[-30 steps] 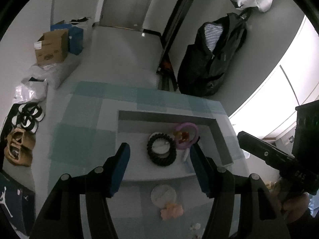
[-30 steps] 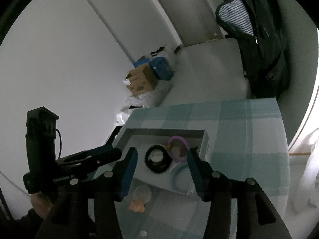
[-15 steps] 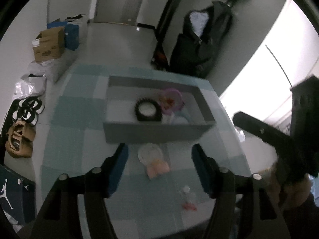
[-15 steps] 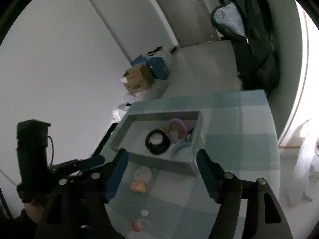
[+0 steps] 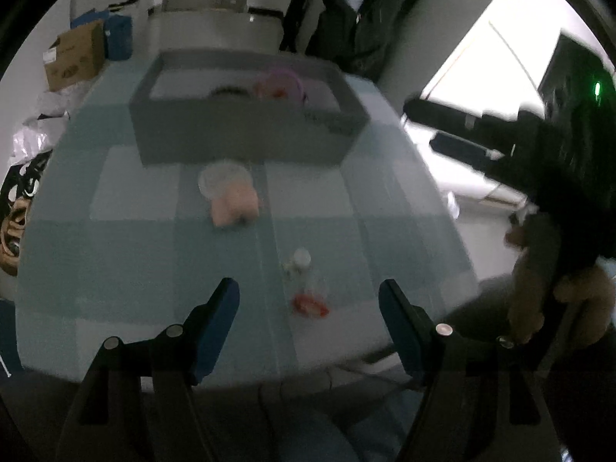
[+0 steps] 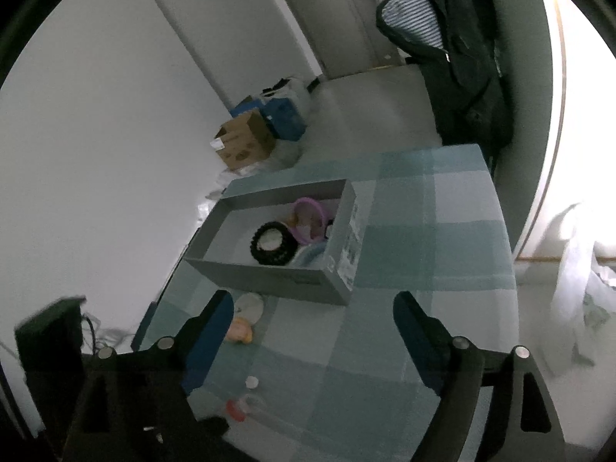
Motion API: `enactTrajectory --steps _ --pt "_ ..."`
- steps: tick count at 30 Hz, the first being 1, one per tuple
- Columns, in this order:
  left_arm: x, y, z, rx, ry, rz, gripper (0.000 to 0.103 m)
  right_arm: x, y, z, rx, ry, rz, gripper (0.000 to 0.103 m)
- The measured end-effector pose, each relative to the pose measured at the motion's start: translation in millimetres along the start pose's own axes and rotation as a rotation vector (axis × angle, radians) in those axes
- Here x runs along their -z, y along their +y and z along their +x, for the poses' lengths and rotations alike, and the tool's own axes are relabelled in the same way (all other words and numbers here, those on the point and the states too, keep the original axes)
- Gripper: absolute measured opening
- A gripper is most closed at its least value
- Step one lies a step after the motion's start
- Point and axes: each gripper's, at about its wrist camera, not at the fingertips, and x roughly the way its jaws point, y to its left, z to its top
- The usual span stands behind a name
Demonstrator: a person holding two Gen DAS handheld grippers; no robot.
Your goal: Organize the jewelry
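A grey box [image 5: 246, 131] [image 6: 269, 275] stands on the checked tablecloth and holds a black beaded bracelet [image 6: 274, 245], a purple ring bracelet [image 6: 310, 213] and a pale blue bangle [image 6: 310, 256]. In front of the box lie a white round piece with a peach item [image 5: 231, 202] [image 6: 240, 331], a small white bead [image 5: 301, 258] [image 6: 252, 382] and a small red piece [image 5: 310, 304] [image 6: 235, 410]. My left gripper [image 5: 308, 308] is open above the red piece. My right gripper [image 6: 312, 323] is open and empty over the cloth near the box.
The table [image 6: 442, 238] has a blue and white checked cloth. On the floor beyond are a cardboard box [image 5: 73, 61] [image 6: 246, 144], blue boxes and shoes [image 5: 19, 208]. A dark coat [image 6: 462, 77] hangs at the back right. White bags [image 6: 577, 288] lie at the right.
Both grippers have pulled back from the grey box toward the table's near edge. The box has shrunk in both views and the loose pieces in front of it have come into view.
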Motion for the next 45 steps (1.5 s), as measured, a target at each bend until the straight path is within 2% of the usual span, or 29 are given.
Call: enactTrajectory --steps 7,16,21,24,26,29,30,39,45 --pt "3 -13 20 -0.076 0.043 0.069 0.071 4 -6 -5 0.021 0.002 0.004 0.088" --pt "3 -24 26 -0.118 0.02 0.124 0.071 8 -11 -11 0.03 0.005 0.011 0.089" --pt "8 -30 28 -0.174 0.025 0.172 0.069 10 -15 -9 0.045 0.023 0.018 0.089" --pt "10 -31 29 -0.207 0.015 0.197 0.062 13 -17 -8 0.056 0.031 0.023 0.089" --pt "9 -29 28 -0.214 0.008 0.191 0.038 14 -19 -8 0.065 0.035 0.023 0.089" --pt "7 -22 25 -0.189 0.004 0.161 0.019 16 -19 -7 0.071 0.04 0.023 0.089" --pt "6 -21 26 -0.182 0.005 0.157 0.016 17 -20 -7 0.073 0.042 0.021 0.089" --pt "9 -30 21 -0.142 -0.001 0.198 0.016 22 -19 -4 0.083 0.063 0.012 0.089" --pt "1 -29 6 -0.103 -0.047 0.186 0.016 27 -16 0 0.069 0.083 0.004 0.089"
